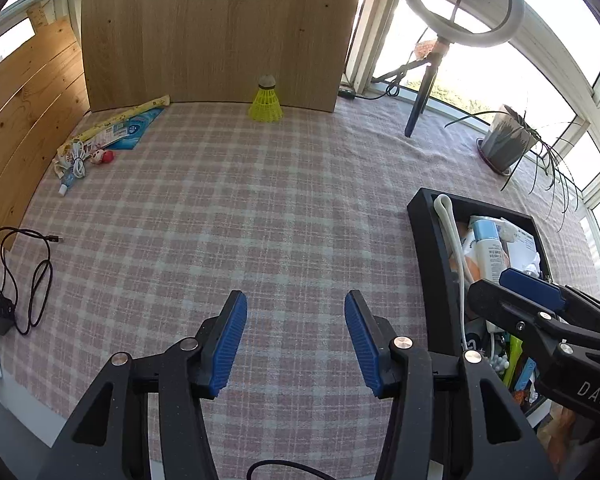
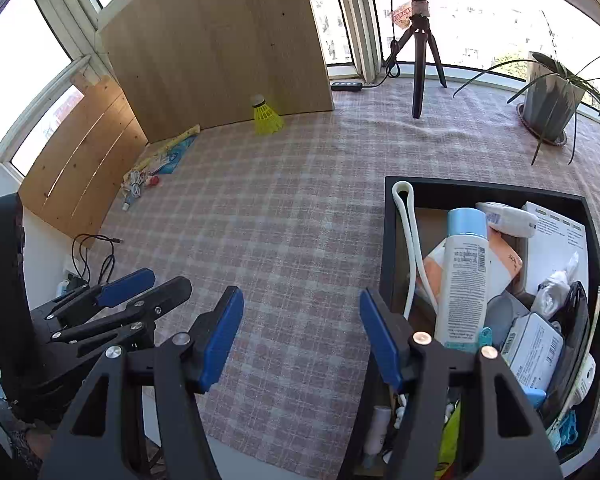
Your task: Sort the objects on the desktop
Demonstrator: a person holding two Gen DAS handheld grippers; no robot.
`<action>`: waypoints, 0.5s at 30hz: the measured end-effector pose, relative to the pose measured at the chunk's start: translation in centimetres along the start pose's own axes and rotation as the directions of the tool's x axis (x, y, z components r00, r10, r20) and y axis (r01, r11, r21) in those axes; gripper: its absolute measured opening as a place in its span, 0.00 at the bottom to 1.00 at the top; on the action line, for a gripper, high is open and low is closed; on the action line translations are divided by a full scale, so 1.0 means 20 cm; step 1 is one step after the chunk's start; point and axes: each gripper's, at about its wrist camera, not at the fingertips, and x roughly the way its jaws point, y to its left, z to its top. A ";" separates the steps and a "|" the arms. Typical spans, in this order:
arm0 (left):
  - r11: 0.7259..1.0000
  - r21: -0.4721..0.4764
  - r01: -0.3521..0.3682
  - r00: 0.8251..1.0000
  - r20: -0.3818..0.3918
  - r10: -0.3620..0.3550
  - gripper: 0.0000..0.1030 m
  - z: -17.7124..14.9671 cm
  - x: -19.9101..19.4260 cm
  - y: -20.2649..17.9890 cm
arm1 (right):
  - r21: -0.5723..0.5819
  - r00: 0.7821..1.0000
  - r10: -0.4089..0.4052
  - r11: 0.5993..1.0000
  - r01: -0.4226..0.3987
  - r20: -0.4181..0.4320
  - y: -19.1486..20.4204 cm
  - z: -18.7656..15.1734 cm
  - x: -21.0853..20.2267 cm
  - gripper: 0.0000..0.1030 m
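Observation:
A yellow shuttlecock [image 1: 265, 101] stands on the checked tablecloth [image 1: 240, 208] at the far middle, against a wooden board; it also shows in the right wrist view [image 2: 267, 117]. A black box [image 2: 392, 248] at the right holds a white bottle with a blue cap [image 2: 462, 272], a white cable, packets and other items; it also shows in the left wrist view [image 1: 432, 240]. My left gripper [image 1: 296, 340] is open and empty above the cloth near the front. My right gripper [image 2: 300, 340] is open and empty, at the box's left edge.
At the far left lie flat snack packets [image 1: 128, 128], a coiled white cable [image 1: 77, 160] and small red-and-white items [image 1: 102, 156]. A black charger with its cable [image 1: 8, 280] lies at the left edge. A ring light tripod [image 2: 420, 60] and a potted plant [image 2: 550, 100] stand at the back right.

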 end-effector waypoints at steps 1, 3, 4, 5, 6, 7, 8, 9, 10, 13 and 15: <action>1.000 -0.006 -0.002 1.000 0.000 0.002 0.51 0.00 0.00 0.03 | -0.006 1.000 0.003 1.000 -0.003 -0.003 0.02 0.00 0.01 0.58; 1.000 -0.015 -0.002 1.000 0.001 0.002 0.51 0.01 0.00 0.08 | -0.014 1.000 0.003 1.000 -0.003 -0.007 0.07 0.01 0.03 0.58; 1.000 -0.016 -0.004 1.000 -0.002 0.004 0.51 0.02 0.00 0.11 | -0.016 1.000 0.004 1.000 -0.005 -0.007 0.10 0.01 0.04 0.58; 1.000 -0.018 -0.006 1.000 -0.007 0.006 0.51 0.03 0.00 0.14 | -0.017 1.000 0.007 1.000 -0.007 -0.007 0.12 0.01 0.05 0.58; 1.000 -0.021 -0.005 1.000 -0.005 0.005 0.51 0.03 0.00 0.17 | -0.015 1.000 0.008 1.000 -0.008 -0.005 0.14 0.01 0.06 0.58; 1.000 -0.024 -0.006 1.000 0.004 0.006 0.51 0.04 -0.01 0.20 | -0.008 1.000 0.005 1.000 -0.005 -0.004 0.17 0.01 0.07 0.58; 1.000 -0.026 -0.012 1.000 0.012 0.013 0.51 0.05 -0.02 0.23 | -0.001 1.000 0.003 1.000 -0.003 -0.007 0.19 0.01 0.08 0.58; 0.999 -0.026 -0.019 1.000 0.018 0.020 0.52 0.06 -0.02 0.25 | 0.003 1.000 0.006 1.000 -0.006 -0.009 0.21 0.01 0.08 0.58; 0.999 -0.024 -0.025 0.999 0.022 0.026 0.54 0.06 -0.03 0.28 | 0.003 1.000 0.006 1.000 -0.006 -0.007 0.23 0.01 0.09 0.58; 0.998 -0.019 -0.055 0.997 0.045 0.056 0.58 0.08 -0.05 0.37 | 0.002 1.000 -0.015 1.000 0.015 0.006 0.31 0.02 0.11 0.58; 0.998 -0.012 -0.067 0.996 0.058 0.067 0.59 0.09 -0.06 0.42 | -0.002 1.000 -0.021 1.000 0.021 0.014 0.37 0.02 0.11 0.58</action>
